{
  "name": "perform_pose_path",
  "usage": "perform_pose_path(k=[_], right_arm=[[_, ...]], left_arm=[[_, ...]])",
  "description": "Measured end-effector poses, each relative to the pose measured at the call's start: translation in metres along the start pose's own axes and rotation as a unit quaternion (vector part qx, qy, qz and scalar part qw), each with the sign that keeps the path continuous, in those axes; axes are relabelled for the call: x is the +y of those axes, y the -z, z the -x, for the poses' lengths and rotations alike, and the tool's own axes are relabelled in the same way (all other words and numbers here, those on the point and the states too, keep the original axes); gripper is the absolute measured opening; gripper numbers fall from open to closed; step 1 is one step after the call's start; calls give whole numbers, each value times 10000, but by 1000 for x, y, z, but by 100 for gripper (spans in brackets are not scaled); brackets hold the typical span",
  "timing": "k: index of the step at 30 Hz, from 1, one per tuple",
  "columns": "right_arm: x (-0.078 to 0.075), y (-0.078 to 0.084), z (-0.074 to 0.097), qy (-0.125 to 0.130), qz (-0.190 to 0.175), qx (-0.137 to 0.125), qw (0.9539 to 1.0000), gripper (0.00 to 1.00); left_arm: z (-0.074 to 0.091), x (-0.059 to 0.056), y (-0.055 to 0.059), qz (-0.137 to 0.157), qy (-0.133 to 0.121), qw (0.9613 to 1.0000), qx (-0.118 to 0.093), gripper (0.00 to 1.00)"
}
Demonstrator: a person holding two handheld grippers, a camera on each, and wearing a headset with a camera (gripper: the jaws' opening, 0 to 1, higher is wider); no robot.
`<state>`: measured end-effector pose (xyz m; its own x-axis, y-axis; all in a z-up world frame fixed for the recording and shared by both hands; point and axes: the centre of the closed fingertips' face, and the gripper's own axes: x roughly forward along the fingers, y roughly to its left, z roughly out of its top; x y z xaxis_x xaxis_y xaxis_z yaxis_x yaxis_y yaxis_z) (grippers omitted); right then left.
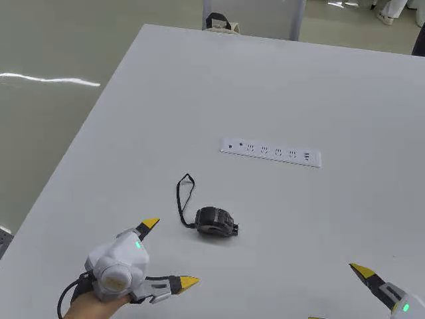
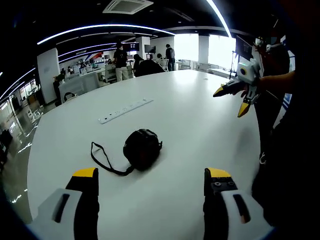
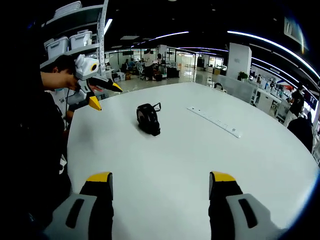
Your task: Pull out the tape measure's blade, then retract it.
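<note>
Both my claws hang wide and empty over the desk [image 1: 265, 86], the left claw [image 1: 169, 252] just short of the tape measure [image 1: 216, 221], the right claw [image 3: 161, 177] well off to the other side. The tape measure lies near the desk's middle, its strap [image 1: 182, 196] trailing toward the far edge, blade not yet drawn. I judge this the approach: next, one claw must pin the case while the other pinches the blade's tip

Bright even overhead light, soft faint shadows, floor glare, sharp focus, fisheye-bent edges
</note>
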<state>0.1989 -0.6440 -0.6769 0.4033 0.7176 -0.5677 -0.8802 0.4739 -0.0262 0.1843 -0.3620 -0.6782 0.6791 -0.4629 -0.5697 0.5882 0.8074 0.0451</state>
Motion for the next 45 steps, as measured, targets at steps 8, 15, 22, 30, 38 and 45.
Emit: perform_pose_path(k=[8,15,22,30,38,45], right_arm=[[-3,-6,-16,-208,227,44,9995,74],[-9,-8,-31,-356,427,77,9984,67],[-15,-13,-46,-531,554,87,9970,62],[-17,-17,-65,-806,741,160,9939,58],[-17,-21,-82,-1098,883,164,9899,54],[-20,-23,-99,-1267,1038,159,9864,51]], left_arm=[[-11,6,1,-290,181,9993,135,76],[-22,10,2,-525,350,9977,252,68],[-35,19,3,-714,479,9955,396,65],[-49,21,1,-1030,712,9908,512,59],[-66,21,-3,-1284,912,9858,581,56],[-80,21,-9,-1603,1107,9786,669,55]])
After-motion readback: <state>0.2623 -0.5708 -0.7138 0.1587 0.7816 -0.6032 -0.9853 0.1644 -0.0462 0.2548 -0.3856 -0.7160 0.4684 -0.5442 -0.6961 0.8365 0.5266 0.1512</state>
